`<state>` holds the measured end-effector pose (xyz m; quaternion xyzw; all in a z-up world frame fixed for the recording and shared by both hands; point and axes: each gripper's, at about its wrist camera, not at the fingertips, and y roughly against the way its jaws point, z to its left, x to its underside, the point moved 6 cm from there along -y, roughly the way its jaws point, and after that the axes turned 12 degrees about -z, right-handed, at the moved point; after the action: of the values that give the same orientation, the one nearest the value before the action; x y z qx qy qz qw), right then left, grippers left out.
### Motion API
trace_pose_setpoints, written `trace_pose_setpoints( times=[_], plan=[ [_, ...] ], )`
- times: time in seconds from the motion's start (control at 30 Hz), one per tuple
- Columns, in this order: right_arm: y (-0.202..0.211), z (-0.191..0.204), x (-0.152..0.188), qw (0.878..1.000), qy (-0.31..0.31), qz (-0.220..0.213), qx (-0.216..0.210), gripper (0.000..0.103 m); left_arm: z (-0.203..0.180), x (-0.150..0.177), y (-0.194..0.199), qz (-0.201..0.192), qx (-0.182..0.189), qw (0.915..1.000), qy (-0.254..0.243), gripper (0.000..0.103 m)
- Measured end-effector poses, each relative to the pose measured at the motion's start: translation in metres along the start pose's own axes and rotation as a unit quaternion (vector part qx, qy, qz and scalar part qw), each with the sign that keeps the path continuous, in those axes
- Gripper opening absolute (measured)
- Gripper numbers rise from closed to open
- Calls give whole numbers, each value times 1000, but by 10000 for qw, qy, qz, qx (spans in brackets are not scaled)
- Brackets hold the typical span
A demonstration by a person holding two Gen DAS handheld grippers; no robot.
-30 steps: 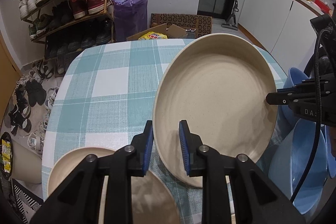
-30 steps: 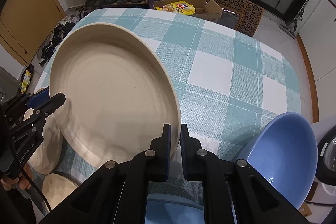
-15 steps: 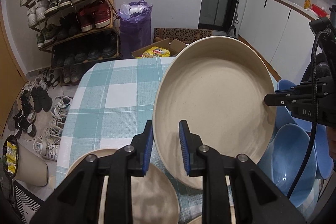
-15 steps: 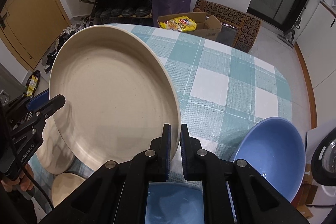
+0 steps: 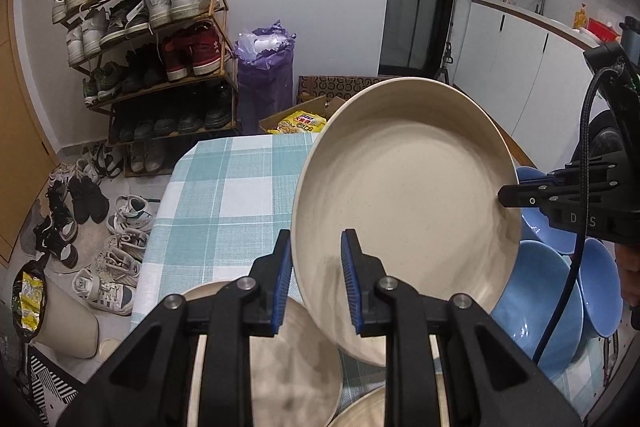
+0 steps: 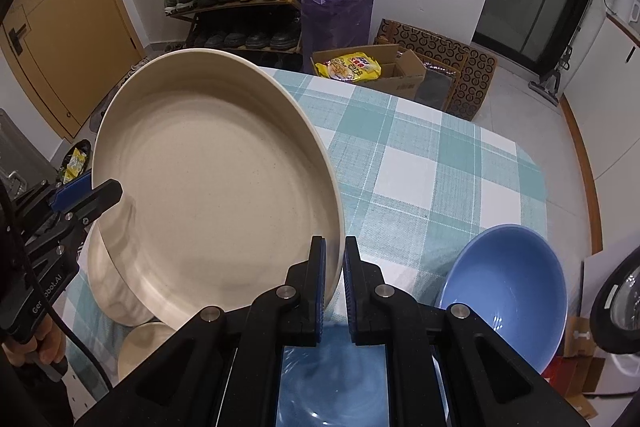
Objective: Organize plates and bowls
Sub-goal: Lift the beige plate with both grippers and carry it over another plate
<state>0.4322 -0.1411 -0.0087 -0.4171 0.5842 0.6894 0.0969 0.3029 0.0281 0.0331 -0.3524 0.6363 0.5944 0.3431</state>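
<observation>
A large cream plate (image 5: 404,195) is held tilted in the air above the checked table (image 5: 224,195). My right gripper (image 6: 334,285) is shut on its right rim and shows at the right of the left wrist view (image 5: 516,193). My left gripper (image 5: 316,287) straddles the plate's left rim with its jaws apart, a gap showing on each side; it shows at the left of the right wrist view (image 6: 96,193). Other cream plates (image 5: 292,355) lie below the left gripper. Blue bowls (image 5: 540,307) sit at the right; one blue bowl (image 6: 508,287) is beside my right gripper.
A cream bowl (image 6: 110,287) and a small cream plate (image 6: 146,347) sit on the table under the raised plate. A shoe rack (image 5: 148,67), a purple bag (image 5: 264,75) and a cardboard box (image 6: 384,71) stand on the floor beyond the table.
The large plate has risen off the table and tilted more upright, carried by both grippers. The table and floor now look farther away.
</observation>
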Motion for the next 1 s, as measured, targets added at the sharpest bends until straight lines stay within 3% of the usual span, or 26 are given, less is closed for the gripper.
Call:
trace_pose_setpoints(
  times=[1.0],
  plan=[
    [65,54,39,9989,256,66,-379,9,7,26,85,-263,-135,9996,-12,22]
  ],
)
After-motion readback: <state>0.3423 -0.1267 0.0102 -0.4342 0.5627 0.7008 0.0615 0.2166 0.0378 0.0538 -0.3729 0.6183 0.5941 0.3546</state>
